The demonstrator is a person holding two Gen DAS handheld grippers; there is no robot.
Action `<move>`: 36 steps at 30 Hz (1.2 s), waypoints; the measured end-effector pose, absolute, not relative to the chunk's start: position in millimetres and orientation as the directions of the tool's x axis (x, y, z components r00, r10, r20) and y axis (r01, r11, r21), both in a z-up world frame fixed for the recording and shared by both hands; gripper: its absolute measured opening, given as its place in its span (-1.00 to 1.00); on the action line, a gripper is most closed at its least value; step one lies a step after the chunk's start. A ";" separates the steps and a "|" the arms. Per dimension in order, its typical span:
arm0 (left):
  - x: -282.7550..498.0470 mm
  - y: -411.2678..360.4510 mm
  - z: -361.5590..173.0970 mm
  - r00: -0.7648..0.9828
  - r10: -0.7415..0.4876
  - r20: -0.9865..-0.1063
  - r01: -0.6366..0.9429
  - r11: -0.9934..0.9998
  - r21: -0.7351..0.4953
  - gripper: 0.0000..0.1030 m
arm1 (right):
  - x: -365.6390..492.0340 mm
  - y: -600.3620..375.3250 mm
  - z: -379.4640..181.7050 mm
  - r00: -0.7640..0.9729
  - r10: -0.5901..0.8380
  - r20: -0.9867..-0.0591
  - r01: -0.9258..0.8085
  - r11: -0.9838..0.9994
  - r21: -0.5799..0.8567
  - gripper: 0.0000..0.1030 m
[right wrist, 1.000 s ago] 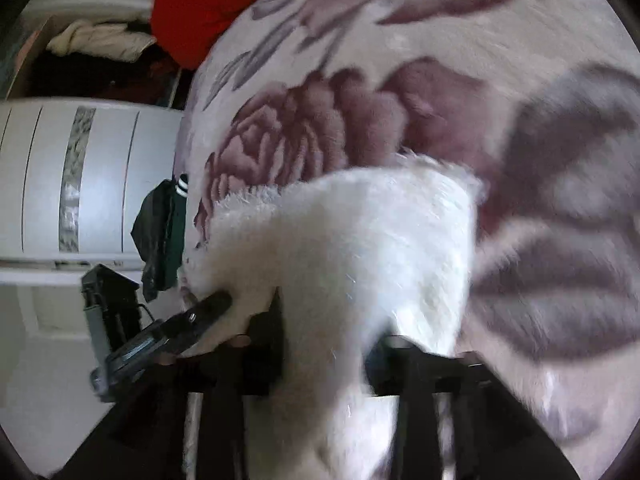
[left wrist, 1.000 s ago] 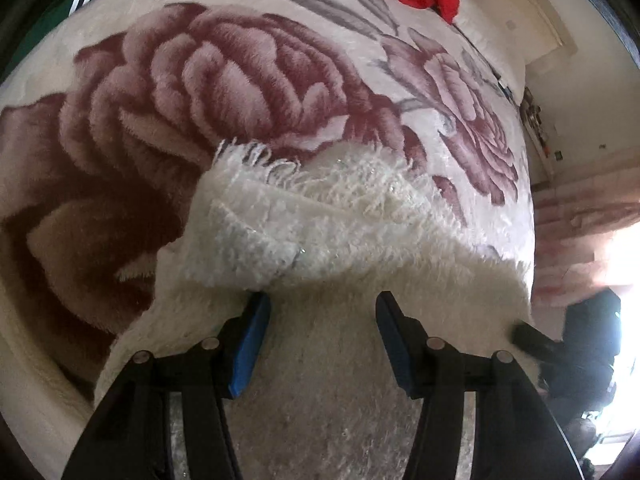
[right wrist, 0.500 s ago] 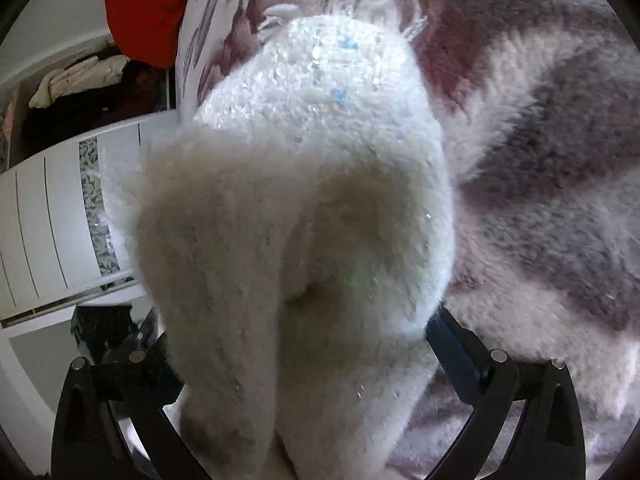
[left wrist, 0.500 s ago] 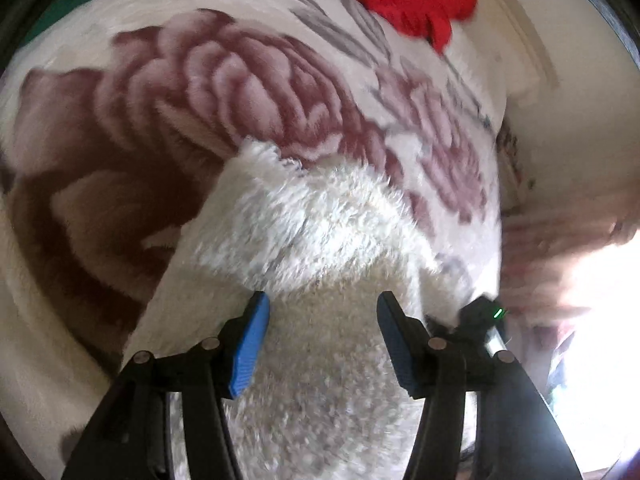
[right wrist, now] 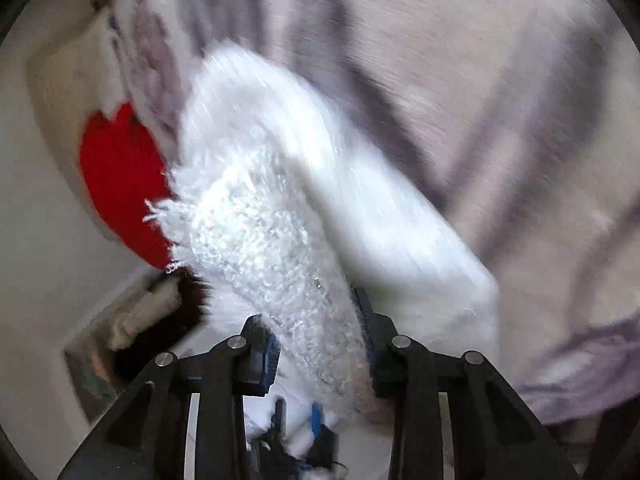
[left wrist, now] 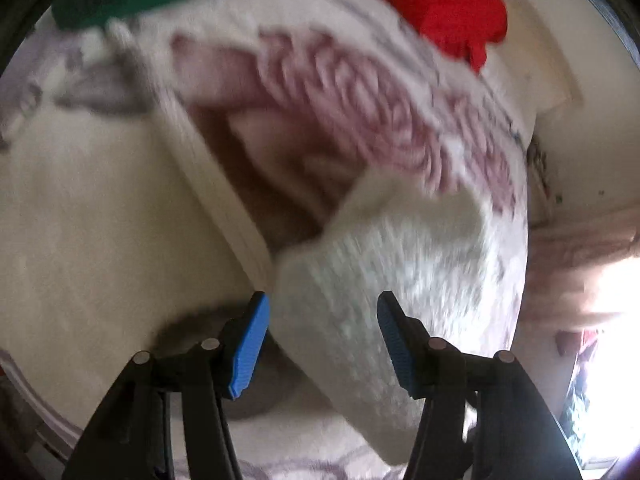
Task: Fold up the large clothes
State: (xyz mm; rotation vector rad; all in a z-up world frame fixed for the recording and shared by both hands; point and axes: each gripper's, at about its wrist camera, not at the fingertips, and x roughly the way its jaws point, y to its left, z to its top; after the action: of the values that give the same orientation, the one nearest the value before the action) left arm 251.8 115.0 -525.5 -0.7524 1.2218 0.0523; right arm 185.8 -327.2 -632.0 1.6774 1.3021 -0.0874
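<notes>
The white fluffy garment (right wrist: 280, 208) hangs bunched above the flowered blanket (left wrist: 360, 112), pinched in the right gripper (right wrist: 316, 332); the left gripper (left wrist: 320, 336) stands apart around its lower edge, gripping nothing. Close left first, then stretch the cloth flat before laying it down.

- Left wrist camera sits just behind the left gripper (left wrist: 322, 340); it looks along the blue-padded fingers, close down onto the flowered blanket (left wrist: 360, 112)
- Right wrist camera sits behind the right gripper (right wrist: 316, 344); the fluffy white garment (right wrist: 280, 220) fills much of its view
- Both views share the white garment (left wrist: 400, 272), the blanket (right wrist: 480, 80) and the red cloth (left wrist: 440, 4) (right wrist: 120, 184); both are motion-blurred
</notes>
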 end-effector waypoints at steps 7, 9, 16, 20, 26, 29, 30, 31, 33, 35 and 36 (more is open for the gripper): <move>263.9 86.6 -543.8 0.415 -0.358 -0.836 -0.397 0.756 -0.521 0.03 | 263.8 -335.9 -578.6 0.152 0.708 -0.689 0.479 0.558 0.678 0.32; 263.7 93.6 -544.8 0.428 -0.367 -0.826 -0.415 0.732 -0.540 0.03 | 281.5 -323.4 -567.3 0.068 0.712 -0.698 0.343 0.641 0.687 0.37; 246.6 107.0 -509.2 0.506 -0.400 -0.764 -0.403 0.673 -0.620 0.03 | 332.4 -286.8 -517.5 0.071 0.682 -0.728 0.078 0.724 0.685 -0.63; 266.8 88.7 -506.9 0.508 -0.417 -0.754 -0.352 0.699 -0.623 0.03 | 367.7 -275.3 -465.0 0.248 0.675 -0.695 -0.136 0.734 0.665 -0.65; 301.1 54.3 -539.2 0.417 -0.385 -0.823 -0.316 0.787 -0.529 0.04 | 406.3 -312.4 -565.5 0.112 0.542 -0.833 0.102 0.827 0.552 -0.61; 301.2 61.8 -545.4 0.428 -0.393 -0.814 -0.339 0.765 -0.548 0.07 | 393.7 -325.7 -571.3 0.108 0.600 -0.793 0.178 0.773 0.609 -0.22; 299.3 63.1 -545.4 0.430 -0.397 -0.811 -0.344 0.758 -0.554 0.07 | 388.4 -328.4 -570.1 0.109 0.602 -0.791 0.189 0.768 0.611 -0.02; 298.0 64.7 -545.7 0.433 -0.402 -0.807 -0.347 0.752 -0.561 0.07 | 380.5 -335.8 -574.5 0.117 0.606 -0.787 0.217 0.758 0.615 0.31; 294.8 64.4 -544.8 0.433 -0.402 -0.806 -0.345 0.752 -0.561 0.07 | 363.6 -345.9 -593.9 0.094 0.619 -0.779 0.253 0.742 0.620 0.73; 293.9 63.0 -544.8 0.435 -0.402 -0.806 -0.337 0.757 -0.560 0.07 | 360.6 -357.8 -624.3 0.047 0.645 -0.762 0.279 0.724 0.630 1.00; 293.9 61.8 -544.5 0.434 -0.398 -0.808 -0.334 0.762 -0.554 0.07 | 361.4 -355.3 -645.1 0.025 0.670 -0.742 0.302 0.703 0.644 1.00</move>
State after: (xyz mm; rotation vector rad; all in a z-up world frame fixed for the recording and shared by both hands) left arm 293.9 61.8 -544.5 -0.7451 1.1516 -0.0447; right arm 361.4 -355.3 -645.1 0.8180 1.5684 0.3404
